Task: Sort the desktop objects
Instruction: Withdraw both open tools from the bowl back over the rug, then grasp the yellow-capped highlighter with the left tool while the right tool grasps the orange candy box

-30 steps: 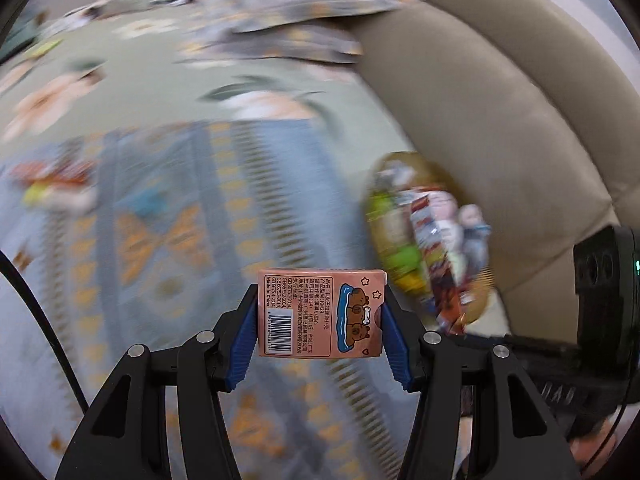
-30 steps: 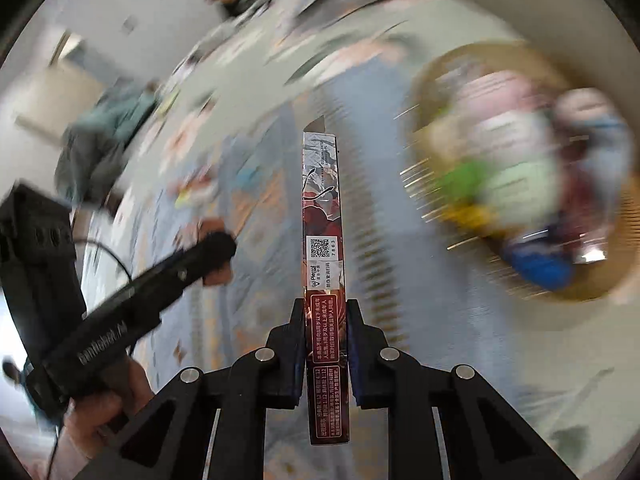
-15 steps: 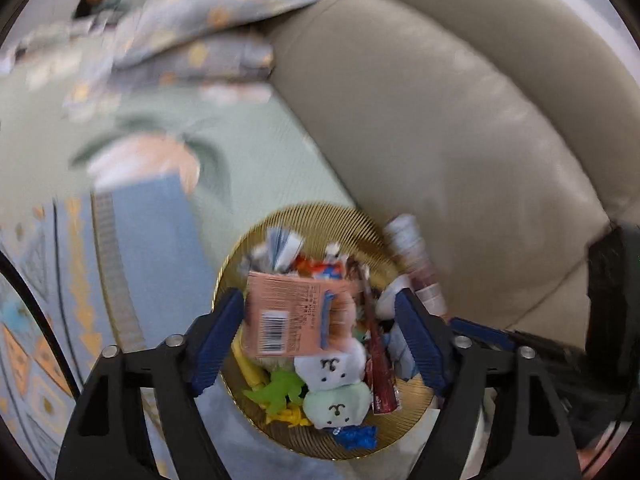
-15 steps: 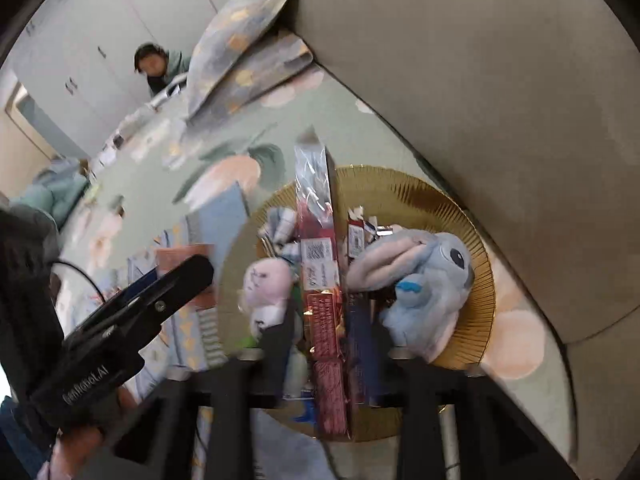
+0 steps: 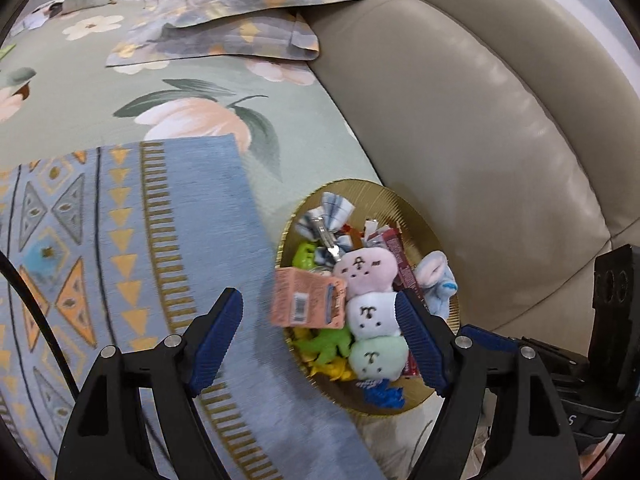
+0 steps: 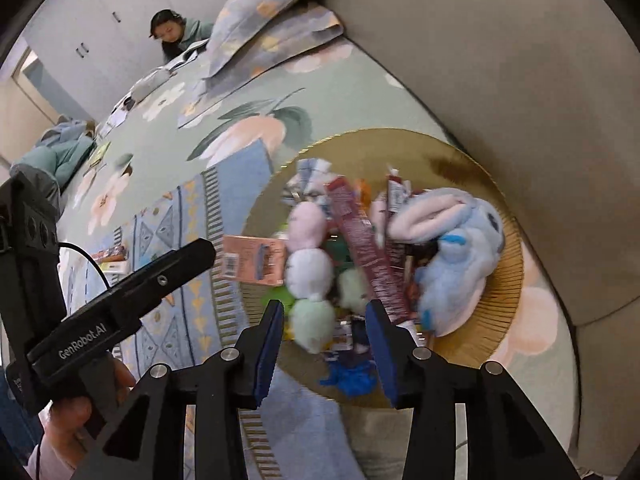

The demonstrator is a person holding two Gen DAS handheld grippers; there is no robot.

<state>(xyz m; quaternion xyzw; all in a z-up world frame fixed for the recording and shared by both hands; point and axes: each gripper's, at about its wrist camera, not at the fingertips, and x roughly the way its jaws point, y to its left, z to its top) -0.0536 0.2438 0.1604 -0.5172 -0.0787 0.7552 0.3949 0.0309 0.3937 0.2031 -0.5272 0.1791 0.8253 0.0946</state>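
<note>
A round gold tray (image 5: 416, 212) (image 6: 500, 280) sits on the bed by the headboard, filled with plush toys and snack packs. The pink box (image 5: 308, 300) (image 6: 254, 260) lies at the tray's left rim, free of any grip. The long red snack pack (image 6: 366, 252) lies across the pile beside a blue plush (image 6: 460, 256). My left gripper (image 5: 318, 332) is open and empty above the tray's left side. My right gripper (image 6: 326, 336) is open and empty above the tray's near edge.
A blue patterned cloth (image 5: 100, 248) covers the bed left of the tray, with small items (image 6: 112, 260) on its far part. Pillows (image 5: 248, 12) lie further back. A beige padded headboard (image 5: 480, 120) rises right behind the tray. A person (image 6: 172, 36) sits far back.
Both grippers opened over the tray. The pink box left my left gripper and the red snack pack left my right gripper; both now lie in the tray. Both grippers have drawn back slightly.
</note>
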